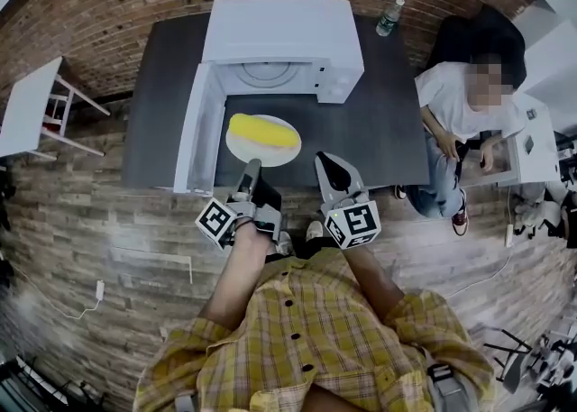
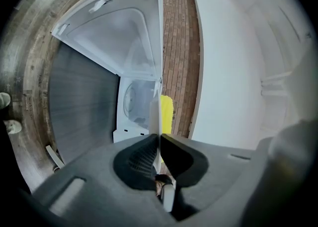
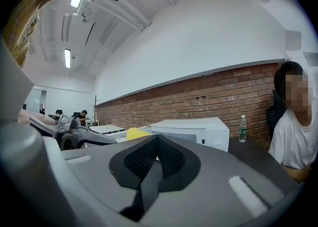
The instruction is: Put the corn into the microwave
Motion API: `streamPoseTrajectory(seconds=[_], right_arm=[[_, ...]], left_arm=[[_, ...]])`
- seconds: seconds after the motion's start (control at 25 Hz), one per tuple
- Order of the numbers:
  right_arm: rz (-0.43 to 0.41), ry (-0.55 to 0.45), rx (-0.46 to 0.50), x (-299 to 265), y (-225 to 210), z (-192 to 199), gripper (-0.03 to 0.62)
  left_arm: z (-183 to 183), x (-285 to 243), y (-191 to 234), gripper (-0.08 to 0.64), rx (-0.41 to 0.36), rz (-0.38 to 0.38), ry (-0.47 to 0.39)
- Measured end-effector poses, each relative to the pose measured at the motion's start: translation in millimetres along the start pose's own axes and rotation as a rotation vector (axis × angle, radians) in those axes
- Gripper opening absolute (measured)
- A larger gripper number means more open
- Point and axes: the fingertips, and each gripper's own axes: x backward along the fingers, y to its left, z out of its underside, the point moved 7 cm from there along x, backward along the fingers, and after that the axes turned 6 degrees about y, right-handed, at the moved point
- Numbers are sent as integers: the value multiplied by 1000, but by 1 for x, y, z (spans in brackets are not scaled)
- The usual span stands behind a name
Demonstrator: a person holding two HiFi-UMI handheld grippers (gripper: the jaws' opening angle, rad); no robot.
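**Corn on its plate, outside the open microwave**

My left gripper point(image 2: 159, 139) is clamped on the near rim of a white plate point(image 1: 236, 147). In the left gripper view the two jaws are pressed together with the thin white edge of the plate standing between them. The corn point(image 1: 262, 131) lies lengthwise across the plate, yellow, and runs a little past the middle toward the right.

The plate sits over the dark table point(image 1: 383, 126), just in front of the microwave point(image 1: 281, 36) and not inside it. I cannot tell whether the plate rests on the table or is lifted off it. The microwave door point(image 1: 196, 126) is swung fully open to the left, and the plate lies between the door and the control side. The round turntable point(image 1: 268, 72) shows inside the cavity.

My right gripper point(image 1: 326, 167) is just beside the left one, near the table's front edge. Its jaws are together, and nothing is between them. It touches neither the plate nor the corn.

A water bottle point(image 1: 389, 16) stands at the back of the table, to the right of the microwave. A person point(image 1: 451, 104) in a white shirt sits off the right end of the table.
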Motion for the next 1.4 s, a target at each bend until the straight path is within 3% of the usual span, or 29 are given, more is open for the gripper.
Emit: streamPoseTrajectory(seconds=[0.6, 1.16, 1.4], right_arm=[[-30, 3, -10, -27, -37, 6, 3], [-42, 35, -34, -68, -87, 13, 3], [-47, 51, -37, -84, -103, 17, 3]], left_arm=[[-3, -36, 19, 26, -1, -16, -33], [-35, -104, 60, 26, 10, -62, -69], [-58, -136, 80, 25, -21, -82, -75]])
